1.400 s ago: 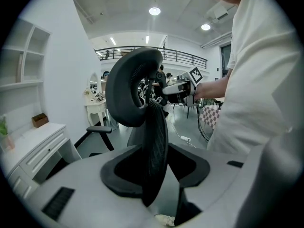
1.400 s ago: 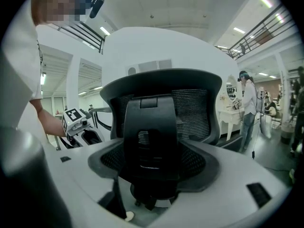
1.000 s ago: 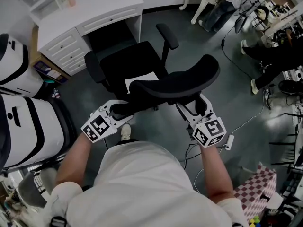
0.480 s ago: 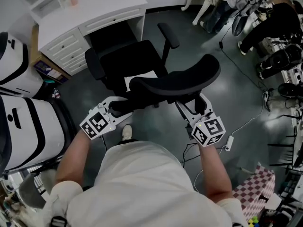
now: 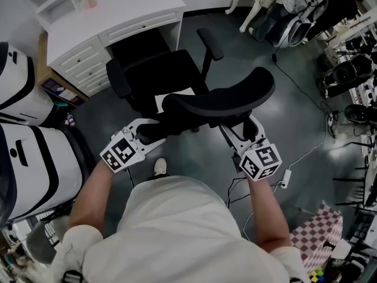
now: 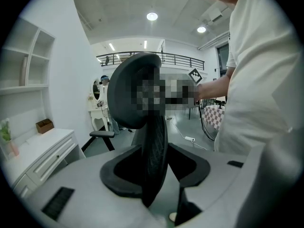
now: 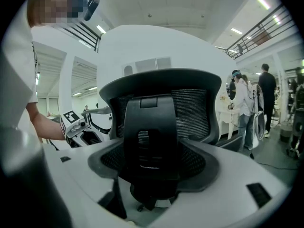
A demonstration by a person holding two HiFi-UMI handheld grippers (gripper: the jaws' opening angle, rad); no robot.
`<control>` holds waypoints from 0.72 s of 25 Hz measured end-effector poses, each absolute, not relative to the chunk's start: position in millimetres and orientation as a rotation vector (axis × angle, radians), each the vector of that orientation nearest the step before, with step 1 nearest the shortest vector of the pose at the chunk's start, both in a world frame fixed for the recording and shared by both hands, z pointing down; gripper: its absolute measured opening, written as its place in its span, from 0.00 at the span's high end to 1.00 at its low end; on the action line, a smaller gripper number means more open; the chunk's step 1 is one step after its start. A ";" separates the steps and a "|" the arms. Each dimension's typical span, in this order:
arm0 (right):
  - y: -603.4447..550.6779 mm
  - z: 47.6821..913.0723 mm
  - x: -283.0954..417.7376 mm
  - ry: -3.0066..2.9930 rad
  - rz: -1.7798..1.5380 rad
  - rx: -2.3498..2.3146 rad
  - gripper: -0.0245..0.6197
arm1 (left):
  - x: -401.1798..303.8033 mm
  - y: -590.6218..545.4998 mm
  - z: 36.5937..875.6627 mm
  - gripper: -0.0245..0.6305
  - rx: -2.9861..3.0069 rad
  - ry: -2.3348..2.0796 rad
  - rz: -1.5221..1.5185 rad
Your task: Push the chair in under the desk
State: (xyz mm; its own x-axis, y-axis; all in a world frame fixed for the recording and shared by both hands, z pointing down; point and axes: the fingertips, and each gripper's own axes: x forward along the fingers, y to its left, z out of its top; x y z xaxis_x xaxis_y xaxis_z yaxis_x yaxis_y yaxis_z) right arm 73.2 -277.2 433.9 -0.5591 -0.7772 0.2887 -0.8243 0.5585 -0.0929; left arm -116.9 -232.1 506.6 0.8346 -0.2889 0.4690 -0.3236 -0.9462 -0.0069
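Note:
A black office chair [image 5: 162, 78] stands facing the white desk [image 5: 112, 16], its seat just before the knee gap. The curved backrest [image 5: 218, 102] is nearest me. My left gripper [image 5: 147, 131] is at the backrest's left end. In the left gripper view the backrest's thin edge [image 6: 154, 146] runs down between the jaws of the left gripper [image 6: 153, 167], which grip it. My right gripper [image 5: 242, 133] is under the backrest's right part. In the right gripper view the chair's black back support [image 7: 152, 137] fills the gap of the right gripper [image 7: 152, 160].
White-and-black machines [image 5: 23, 152] stand close on the left. A cable and power strip [image 5: 287, 175] lie on the grey floor at right, with a checkered mat [image 5: 321, 229] behind. People and equipment [image 5: 306, 5] are at the far right. My foot [image 5: 159, 167] is behind the chair.
Both grippers and the chair have edged a little towards the desk. The grips look the same. People at the far right have shifted.

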 end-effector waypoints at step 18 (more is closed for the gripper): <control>-320.4 433.0 49.7 -2.591 0.319 1.373 0.47 | -141.4 -275.6 506.0 0.71 2.947 -0.461 0.722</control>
